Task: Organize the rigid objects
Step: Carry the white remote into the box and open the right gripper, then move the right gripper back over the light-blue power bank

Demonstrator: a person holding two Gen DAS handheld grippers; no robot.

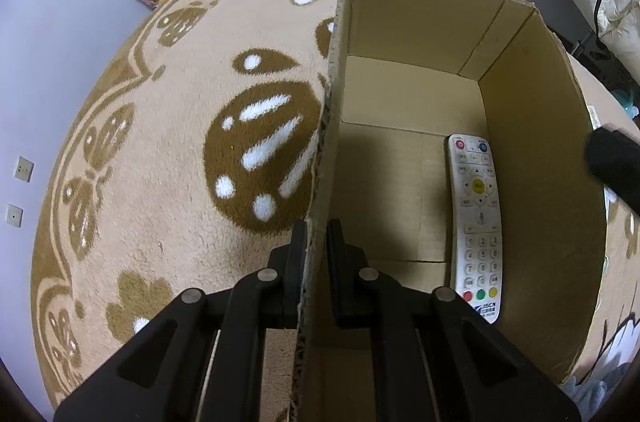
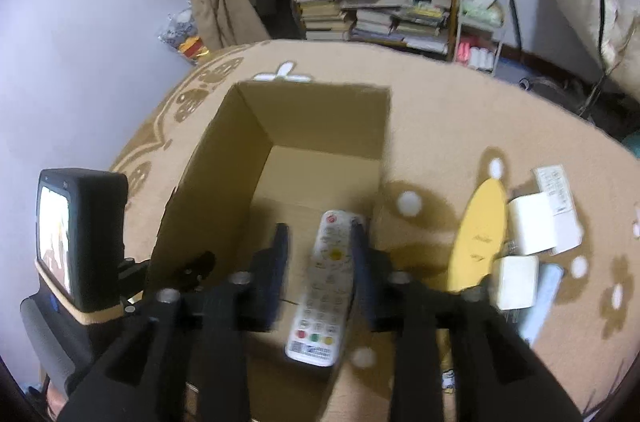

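An open cardboard box stands on the patterned rug; it also shows in the right wrist view. A white remote control lies flat on the box floor along its right wall, also seen in the right wrist view. My left gripper is shut on the box's left wall, one finger outside and one inside. My right gripper is open and empty, above the box over the remote. Its tip shows at the right edge of the left wrist view.
On the rug right of the box lie a yellow oval object, white blocks, another white remote and a light blue item. The left gripper's body with its screen is at left. Bookshelves stand behind.
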